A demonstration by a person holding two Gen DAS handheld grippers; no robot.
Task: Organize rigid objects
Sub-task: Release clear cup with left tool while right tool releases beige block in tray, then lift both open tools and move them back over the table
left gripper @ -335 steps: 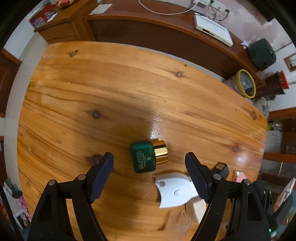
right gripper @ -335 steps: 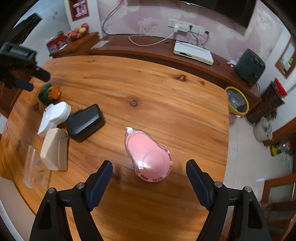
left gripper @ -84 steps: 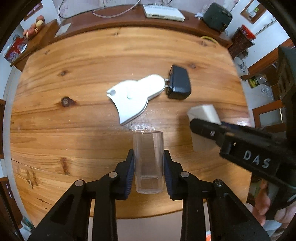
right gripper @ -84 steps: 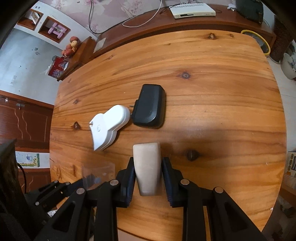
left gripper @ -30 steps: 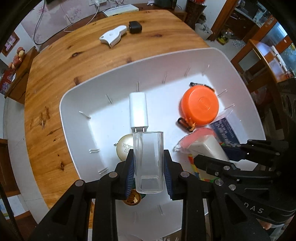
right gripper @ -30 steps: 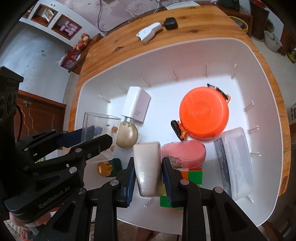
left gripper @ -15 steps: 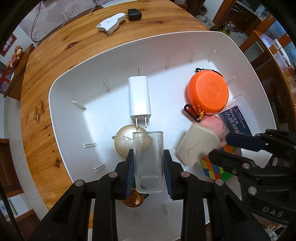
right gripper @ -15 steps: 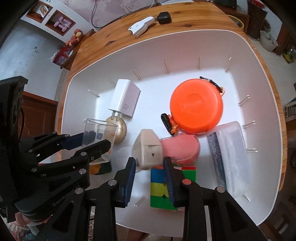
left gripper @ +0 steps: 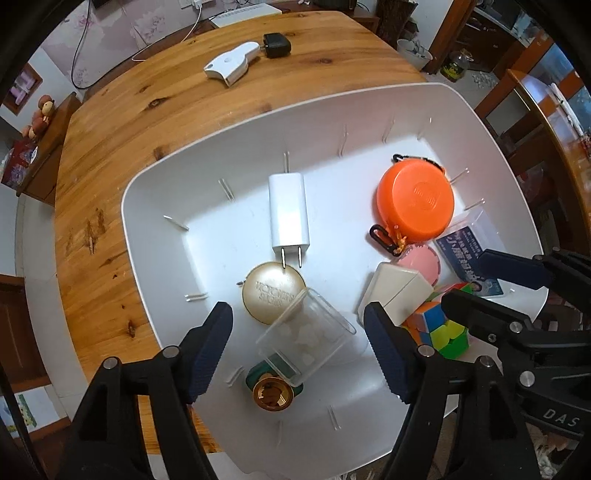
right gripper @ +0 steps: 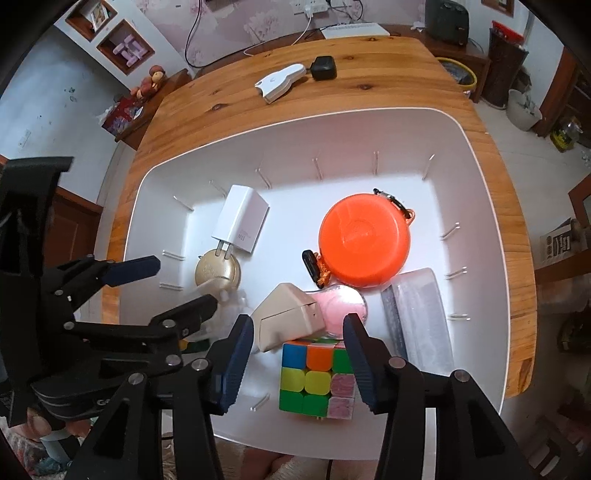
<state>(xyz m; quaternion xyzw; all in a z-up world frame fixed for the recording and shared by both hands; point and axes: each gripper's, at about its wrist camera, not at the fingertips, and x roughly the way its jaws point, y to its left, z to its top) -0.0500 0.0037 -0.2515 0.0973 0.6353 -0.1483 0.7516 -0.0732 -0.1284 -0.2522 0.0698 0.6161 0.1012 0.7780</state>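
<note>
Left wrist view: your left gripper point(left gripper: 297, 341) is hanging apart over the clear box point(left gripper: 306, 338), right gripper point(right gripper: 299, 363) likewise.
Remaining: white device point(left gripper: 231, 66) and black adapter point(left gripper: 277, 45) are waiting at 12 o'clock.

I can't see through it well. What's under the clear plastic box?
The clear plastic box leans on a gold round tin and a green bottle with a gold cap. The bottle's body is mostly covered.

Noted a flat white router box point(right gripper: 354, 29) on the dark wooden sideboard point(right gripper: 456, 50), 1 brown plush monkey point(right gripper: 157, 75) on a side cabinet, and 1 yellow-rimmed waste bin point(right gripper: 458, 75) nearby.
</note>
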